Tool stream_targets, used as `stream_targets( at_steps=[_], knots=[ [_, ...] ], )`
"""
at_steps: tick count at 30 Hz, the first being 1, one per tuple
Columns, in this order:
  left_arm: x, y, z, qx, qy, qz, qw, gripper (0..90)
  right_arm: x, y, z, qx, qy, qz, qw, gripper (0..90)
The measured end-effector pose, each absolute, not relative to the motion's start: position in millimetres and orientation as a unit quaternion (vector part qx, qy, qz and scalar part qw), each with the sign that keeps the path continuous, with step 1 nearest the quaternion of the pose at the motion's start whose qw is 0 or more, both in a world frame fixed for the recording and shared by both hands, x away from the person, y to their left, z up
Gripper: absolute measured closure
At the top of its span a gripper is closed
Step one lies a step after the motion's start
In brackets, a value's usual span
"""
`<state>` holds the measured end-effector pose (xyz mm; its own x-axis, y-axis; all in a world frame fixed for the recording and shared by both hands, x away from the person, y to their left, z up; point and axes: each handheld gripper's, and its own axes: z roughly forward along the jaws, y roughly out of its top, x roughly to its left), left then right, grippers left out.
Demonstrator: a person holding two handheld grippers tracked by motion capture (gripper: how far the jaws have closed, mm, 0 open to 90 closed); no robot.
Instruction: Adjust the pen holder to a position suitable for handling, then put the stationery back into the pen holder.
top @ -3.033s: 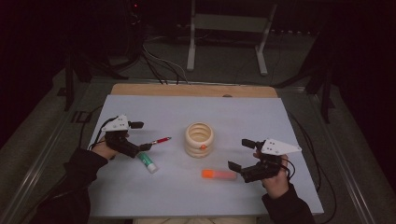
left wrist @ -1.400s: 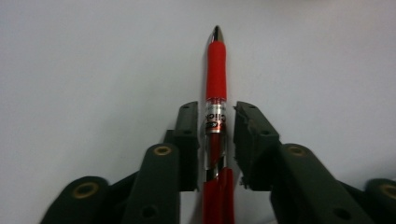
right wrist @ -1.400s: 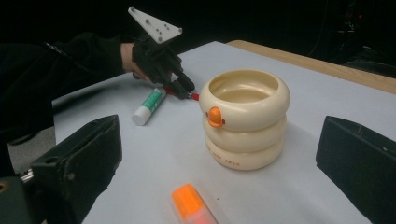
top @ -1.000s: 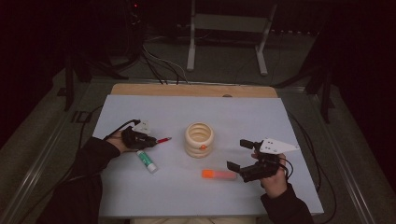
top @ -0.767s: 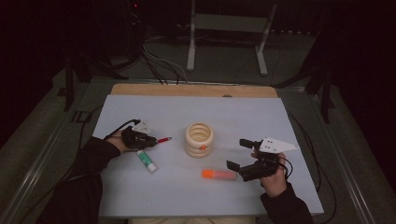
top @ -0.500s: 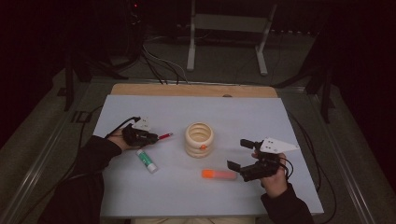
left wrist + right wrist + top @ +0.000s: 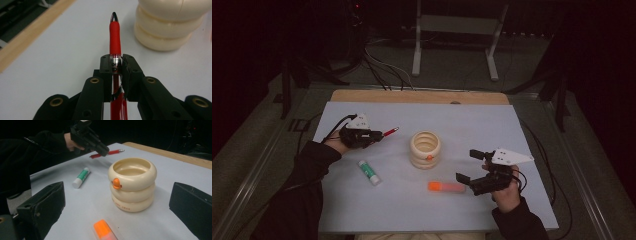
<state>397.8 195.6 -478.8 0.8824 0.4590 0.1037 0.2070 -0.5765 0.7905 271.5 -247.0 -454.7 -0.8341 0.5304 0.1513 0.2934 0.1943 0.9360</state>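
Your right gripper [image 7: 117,212] holds its two black jaws wide apart, nothing between them. Ahead stands a cream ribbed ring-shaped holder [image 7: 132,183] with an orange beak. An orange highlighter [image 7: 105,231] lies near. Farther off, a green-and-white tube [image 7: 81,177], and your left gripper [image 7: 101,150] clamps a red pen [image 7: 111,152].

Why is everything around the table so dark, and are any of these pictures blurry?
High view: light falls on the table, the surroundings near black. Left gripper view: the red pen is sharp at the jaws, while the cream holder behind is soft. Right gripper view: holder crisp, near jaws and orange highlighter blurred.
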Motion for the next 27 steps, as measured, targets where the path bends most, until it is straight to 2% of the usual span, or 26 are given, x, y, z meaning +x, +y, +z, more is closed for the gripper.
stream_targets(
  at_steps=[11,17,21,24,27],
  knots=[
    [382.3,193.9,-446.2,0.839,0.206,0.148,0.482,80.6,271.1,-242.9,-455.0,0.266,0.770,0.571,0.103,0.2],
    [374.6,191.4,-436.2,0.824,0.217,0.137,0.505,80.6,272.0,-238.0,-457.1,0.271,0.774,0.559,0.122,0.2],
    [368.6,188.9,-432.8,0.814,0.221,0.128,0.522,80.5,273.3,-237.7,-456.8,0.284,0.772,0.554,0.126,5.9],
    [364.1,186.2,-431.3,0.807,0.221,0.122,0.533,80.6,273.9,-237.0,-455.8,0.292,0.770,0.554,0.125,5.4],
    [359.7,182.7,-429.4,0.802,0.220,0.118,0.542,80.5,275.4,-237.5,-453.7,0.300,0.760,0.567,0.108,0.6]
  ],
)
